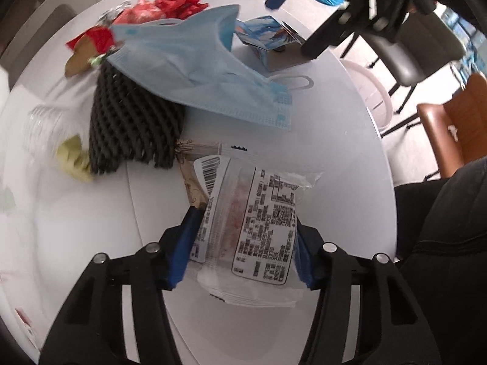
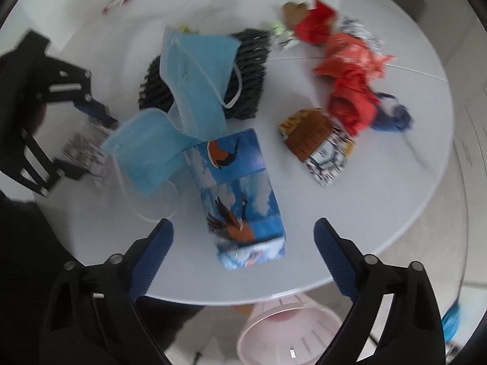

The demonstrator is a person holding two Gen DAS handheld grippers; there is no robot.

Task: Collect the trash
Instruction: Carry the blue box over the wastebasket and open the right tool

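Left hand-held gripper [image 1: 242, 240] clamps white wrapper [image 1: 249, 228] | right hand-held gripper [image 2: 243, 255] wide, straddling blue carton [image 2: 240, 194]

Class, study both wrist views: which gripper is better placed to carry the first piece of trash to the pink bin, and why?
Left. The left gripper already has its blue pads against the sides of the white printed wrapper. The right gripper stands open around the blue bird carton, not touching it, though the pink bin sits just below it.
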